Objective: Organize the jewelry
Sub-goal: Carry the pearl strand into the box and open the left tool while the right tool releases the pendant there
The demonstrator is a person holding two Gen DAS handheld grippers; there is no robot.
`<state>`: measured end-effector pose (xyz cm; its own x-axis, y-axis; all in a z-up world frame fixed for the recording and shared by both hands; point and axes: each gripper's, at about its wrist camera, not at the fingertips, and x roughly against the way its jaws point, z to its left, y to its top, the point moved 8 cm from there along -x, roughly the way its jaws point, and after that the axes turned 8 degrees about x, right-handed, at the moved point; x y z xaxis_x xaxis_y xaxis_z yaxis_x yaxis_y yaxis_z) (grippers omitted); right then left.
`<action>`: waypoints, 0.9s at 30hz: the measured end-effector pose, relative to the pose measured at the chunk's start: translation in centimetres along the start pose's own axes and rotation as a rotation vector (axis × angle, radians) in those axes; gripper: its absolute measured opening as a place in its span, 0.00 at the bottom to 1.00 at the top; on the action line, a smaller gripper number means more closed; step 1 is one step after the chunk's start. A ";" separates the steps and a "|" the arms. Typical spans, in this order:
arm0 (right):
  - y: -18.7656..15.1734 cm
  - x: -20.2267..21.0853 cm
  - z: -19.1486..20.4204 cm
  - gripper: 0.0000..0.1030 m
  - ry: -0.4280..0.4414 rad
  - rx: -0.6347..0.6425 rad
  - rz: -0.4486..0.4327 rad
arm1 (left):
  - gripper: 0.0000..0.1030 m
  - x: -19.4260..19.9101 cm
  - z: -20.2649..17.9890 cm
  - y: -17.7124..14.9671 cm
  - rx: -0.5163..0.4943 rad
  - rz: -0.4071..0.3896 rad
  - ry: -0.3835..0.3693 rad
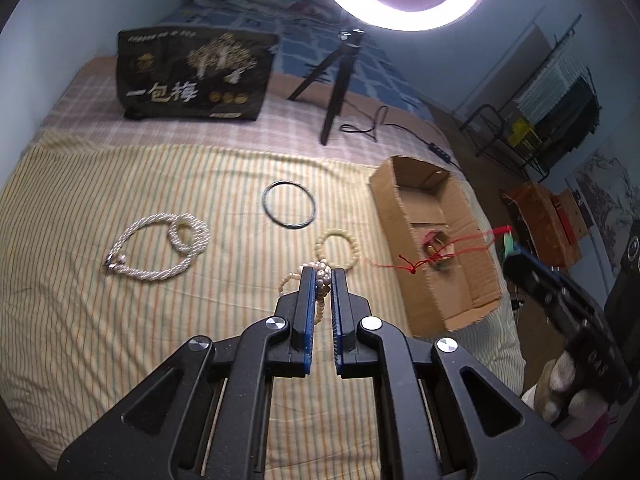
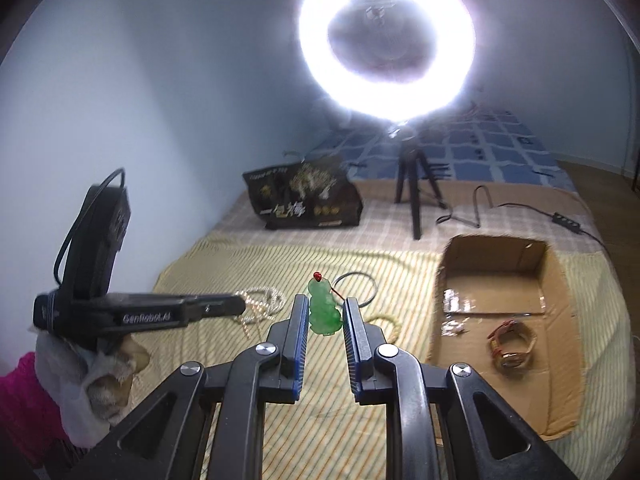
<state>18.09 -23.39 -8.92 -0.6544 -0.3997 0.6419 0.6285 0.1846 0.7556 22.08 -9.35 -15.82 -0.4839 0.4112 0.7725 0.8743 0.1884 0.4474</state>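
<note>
A cream bead bracelet [image 1: 322, 280] is pinched between the nearly closed fingers of the left gripper [image 1: 323, 276] above the striped blanket [image 1: 120, 320], and the right gripper [image 2: 326, 312] clamps a green jade pendant [image 2: 325, 312] whose red cord [image 1: 440, 254] trails toward the cardboard box [image 2: 560, 320]. On the blanket lie a pearl necklace [image 1: 160, 252], a black ring bangle [image 1: 289, 208] and another cream bracelet [image 1: 338, 248], while the box holds a reddish bracelet [image 2: 512, 346].

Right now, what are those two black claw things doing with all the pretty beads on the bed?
A person is tidying jewelry into the cardboard box. The left gripper is shut on a cream bead bracelet. The right gripper holds a green pendant on a red cord. A pearl necklace, a black ring and another bead bracelet lie on the striped cloth.
</note>
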 end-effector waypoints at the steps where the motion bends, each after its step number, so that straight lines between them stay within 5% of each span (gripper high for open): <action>1: 0.2 0.4 -0.5 0.15 -0.010 -0.006 -0.007 | 0.05 0.0 -0.5 0.0 -0.008 -0.002 -0.006; 27: 0.2 3.4 -14.0 0.15 -0.223 -0.149 -0.047 | 0.05 -4.4 -14.1 -2.4 -0.159 0.044 -0.152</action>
<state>21.91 -37.29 -8.39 -0.7504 -0.1936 0.6320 0.6393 0.0300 0.7683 21.62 -24.21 -13.92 -0.4234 0.5480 0.7214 0.8716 0.0294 0.4893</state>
